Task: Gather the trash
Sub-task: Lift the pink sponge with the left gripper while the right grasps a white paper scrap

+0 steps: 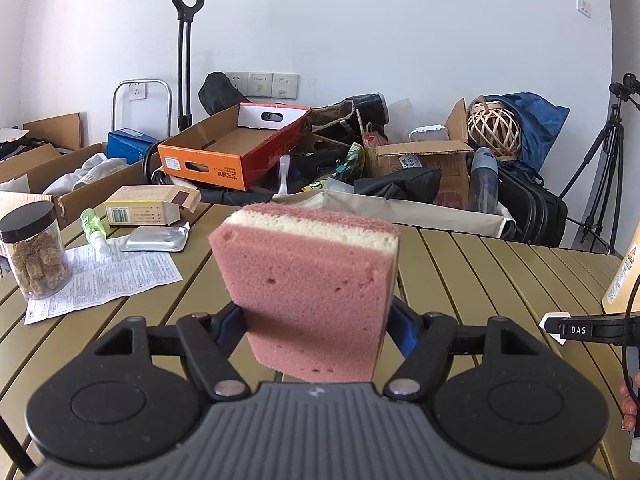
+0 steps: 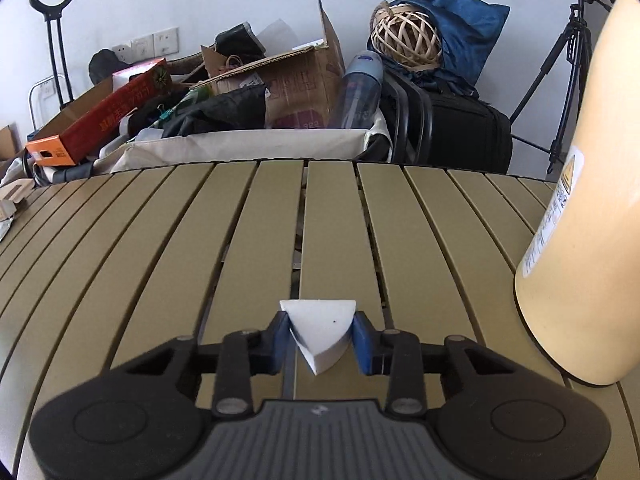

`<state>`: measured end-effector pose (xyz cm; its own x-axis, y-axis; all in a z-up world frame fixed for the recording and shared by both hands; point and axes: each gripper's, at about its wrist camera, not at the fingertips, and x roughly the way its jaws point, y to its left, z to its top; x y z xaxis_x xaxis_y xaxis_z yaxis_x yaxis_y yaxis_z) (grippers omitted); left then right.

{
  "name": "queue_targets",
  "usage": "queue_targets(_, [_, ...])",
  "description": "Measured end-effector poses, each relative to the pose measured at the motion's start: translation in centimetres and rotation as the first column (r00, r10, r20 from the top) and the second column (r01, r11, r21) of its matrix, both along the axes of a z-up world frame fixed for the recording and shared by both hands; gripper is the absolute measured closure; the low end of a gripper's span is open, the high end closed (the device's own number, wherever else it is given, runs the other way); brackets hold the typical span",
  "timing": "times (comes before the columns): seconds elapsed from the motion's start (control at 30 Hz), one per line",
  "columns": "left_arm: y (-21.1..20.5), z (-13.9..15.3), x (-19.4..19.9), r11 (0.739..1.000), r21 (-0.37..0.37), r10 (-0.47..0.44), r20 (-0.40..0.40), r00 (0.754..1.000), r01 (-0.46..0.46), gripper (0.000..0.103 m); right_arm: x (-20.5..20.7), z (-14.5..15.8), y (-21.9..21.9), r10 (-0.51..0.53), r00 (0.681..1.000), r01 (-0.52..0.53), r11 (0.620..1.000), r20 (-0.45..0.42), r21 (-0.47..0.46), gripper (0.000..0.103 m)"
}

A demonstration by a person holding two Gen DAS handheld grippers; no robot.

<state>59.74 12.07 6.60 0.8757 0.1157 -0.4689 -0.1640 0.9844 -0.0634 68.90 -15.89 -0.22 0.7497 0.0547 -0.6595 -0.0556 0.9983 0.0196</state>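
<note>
While both grippers hover over the olive slatted table [image 2: 168, 240], each holds 1 piece of trash.

The left gripper [image 1: 316, 324] is clamped on a thick pink sponge with a cream middle layer [image 1: 308, 280], which stands upright between its blue pads [image 1: 402, 326]. The right gripper [image 2: 320, 338] is pinched narrow on a small white wedge of foam [image 2: 320, 328]. In the right wrist view a tall cream cylindrical bin [image 2: 580, 220] stands on the table at 3 o'clock. In the left wrist view, at 9 o'clock, a clear jar with a black lid [image 1: 34, 250] rests on a printed paper leaflet [image 1: 108, 280]; a silver foil pouch [image 1: 156, 238] and a small green spray bottle [image 1: 94, 230] lie near 10 o'clock.
</note>
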Motion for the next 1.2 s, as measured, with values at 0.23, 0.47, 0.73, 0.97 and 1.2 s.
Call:
queue_targets(0.23, [-0.2, 1.2, -2.2, 1.0, 0.013, 0.01, 0.014, 1.0, -0.011, 0.03, -2.0, 1.5, -0.7, -0.004, 0.999, 0.003, 1.0, 0.045, 0.028, 0.074])
queue_targets(0.47, [-1.0, 2.7, -6.1, 1.0, 0.024, 0.011, 0.013, 1.0, -0.011, 0.03, -6.4, 3.6, -1.7, 0.032, 0.998, -0.036, 0.997, 0.061, 0.067, 0.075])
queue_targets(0.73, [-2.2, 3.8, -11.6, 0.999, 0.037, 0.005, 0.009, 1.0, -0.005, 0.03, -13.5, 6.3, -1.5, 0.107, 0.99, -0.114, 0.99, 0.092, 0.079, 0.075])
queue_targets(0.97, [-3.2, 3.5, -16.6, 0.999, 0.032, -0.005, -0.002, 1.0, 0.005, 0.03, -20.4, 7.4, -1.2, 0.159, 0.981, -0.172, 0.979, 0.114, 0.112, 0.075])
queue_targets(1.2, [-4.0, 2.2, -21.6, 1.0, 0.003, -0.012, -0.027, 1.0, 0.012, 0.03, -27.0, 6.9, -1.2, 0.193, 0.973, -0.21, 0.967, 0.122, 0.142, 0.075])
